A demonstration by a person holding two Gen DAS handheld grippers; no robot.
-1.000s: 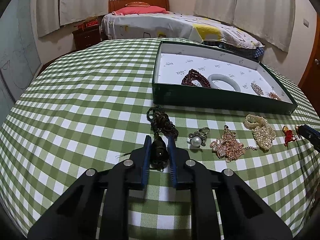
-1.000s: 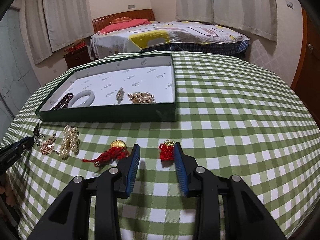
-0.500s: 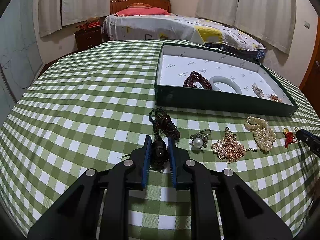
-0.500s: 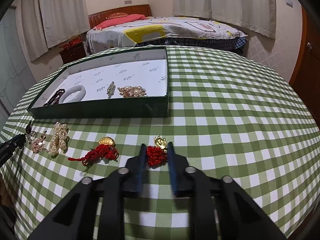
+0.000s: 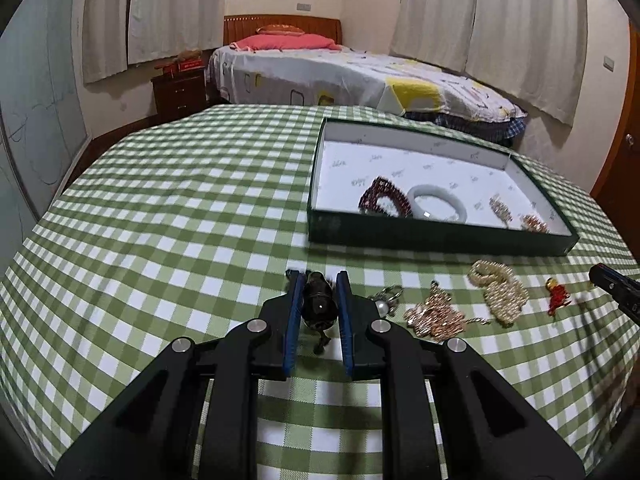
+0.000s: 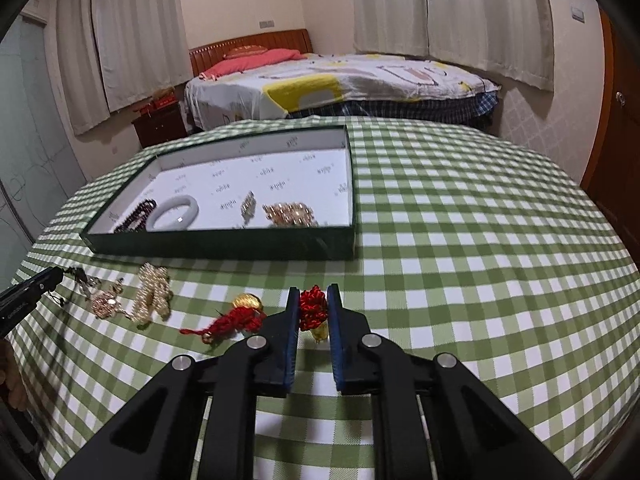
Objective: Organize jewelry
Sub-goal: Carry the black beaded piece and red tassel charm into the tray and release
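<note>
My left gripper [image 5: 319, 280] squeezes a shiny dark bead [image 5: 318, 305], low middle; my right gripper [image 6: 314, 293] squeezes a fuzzy red knot [image 6: 313, 307], low middle, above the checked cloth [image 6: 460, 240]

Dark bead pendant [image 5: 318, 306] pinched in left gripper [image 5: 318, 280]; red knot charm [image 6: 313, 307] pinched in right gripper [image 6: 313, 294]. Pearls [image 5: 498, 290], gold brooch [image 5: 434, 316] on cloth; bangle [image 5: 438, 202], garnet beads [image 5: 384, 196] inside green tray [image 5: 400, 232].

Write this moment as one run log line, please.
left gripper: shut on dark bead piece | right gripper: shut on red knot charm | green box: four pieces inside
</note>
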